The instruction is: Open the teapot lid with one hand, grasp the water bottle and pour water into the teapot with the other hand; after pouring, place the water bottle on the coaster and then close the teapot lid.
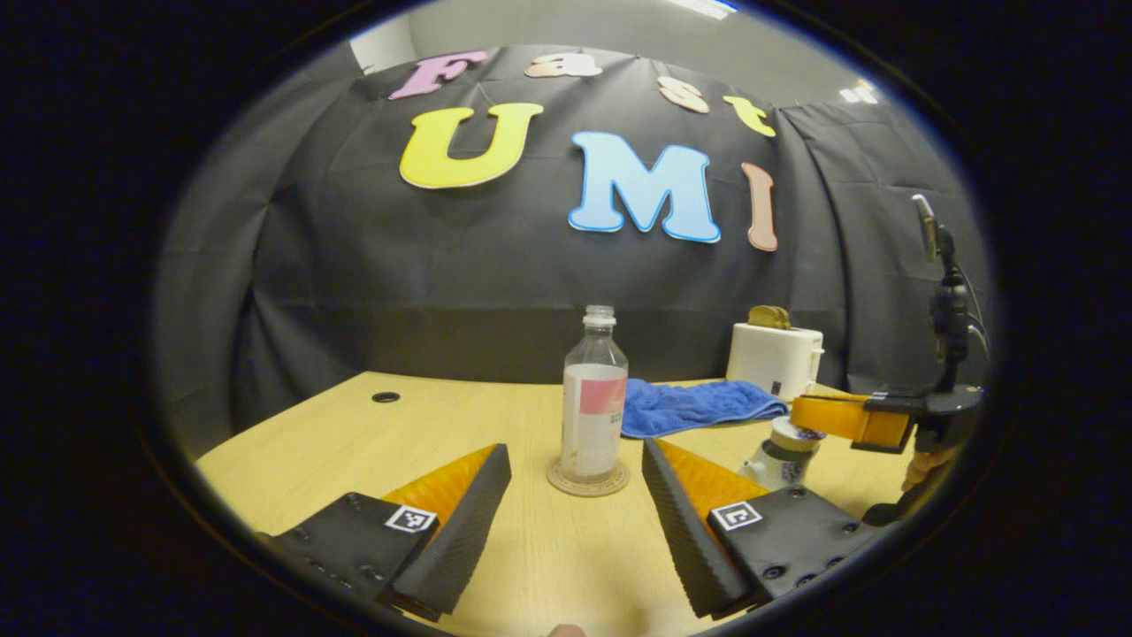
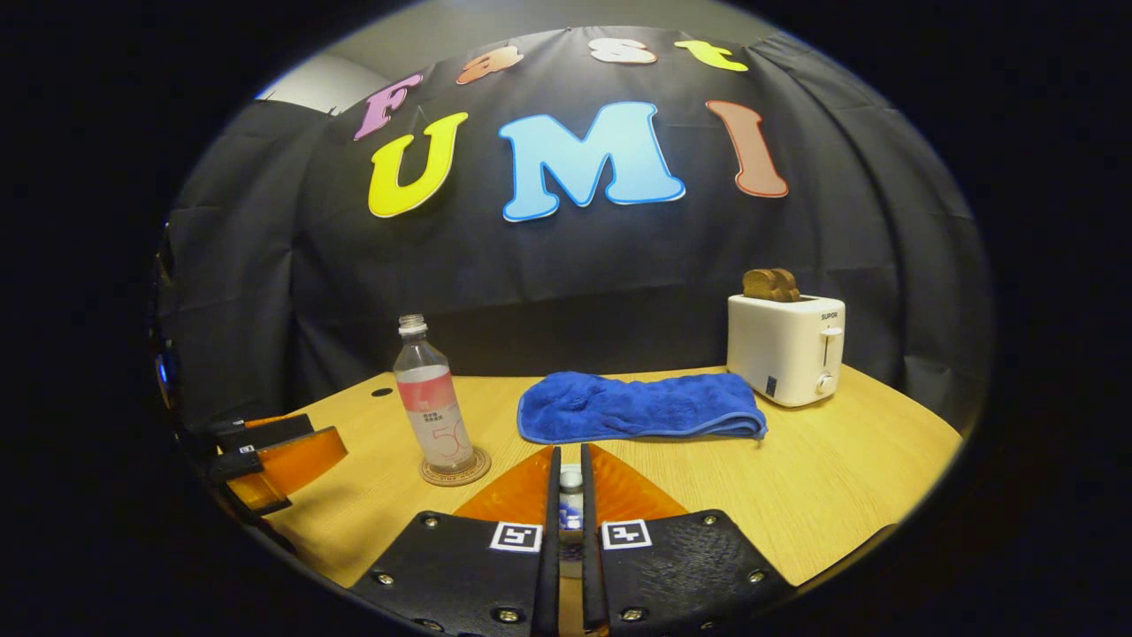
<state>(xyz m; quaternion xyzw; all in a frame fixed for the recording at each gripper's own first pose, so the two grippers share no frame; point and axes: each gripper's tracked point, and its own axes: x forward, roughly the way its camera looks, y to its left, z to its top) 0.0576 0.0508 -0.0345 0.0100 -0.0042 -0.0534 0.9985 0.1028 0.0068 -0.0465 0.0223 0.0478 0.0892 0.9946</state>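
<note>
A clear, uncapped water bottle [image 1: 593, 398] with a pink label stands upright on a round coaster [image 1: 588, 479]. My left gripper [image 1: 575, 453] is open, its fingers set wide just short of the bottle and touching nothing. At the right, a white teapot [image 1: 776, 462] with blue pattern has its lid [image 1: 790, 433] under my right gripper [image 1: 827, 416]. In the right gripper view, the right gripper [image 2: 570, 464] is shut on the lid's knob [image 2: 571, 497]; whether the lid rests on the pot I cannot tell. The bottle [image 2: 431, 398], coaster [image 2: 455, 469] and left gripper [image 2: 283, 460] show at the left there.
A folded blue towel [image 2: 638, 405] lies mid-table behind the teapot. A white toaster [image 2: 785, 348] with bread in it stands at the back right. The wooden table [image 1: 424, 425] has a cable hole [image 1: 386, 397] at the back left. A phone on a stand [image 1: 946, 301] rises at the right.
</note>
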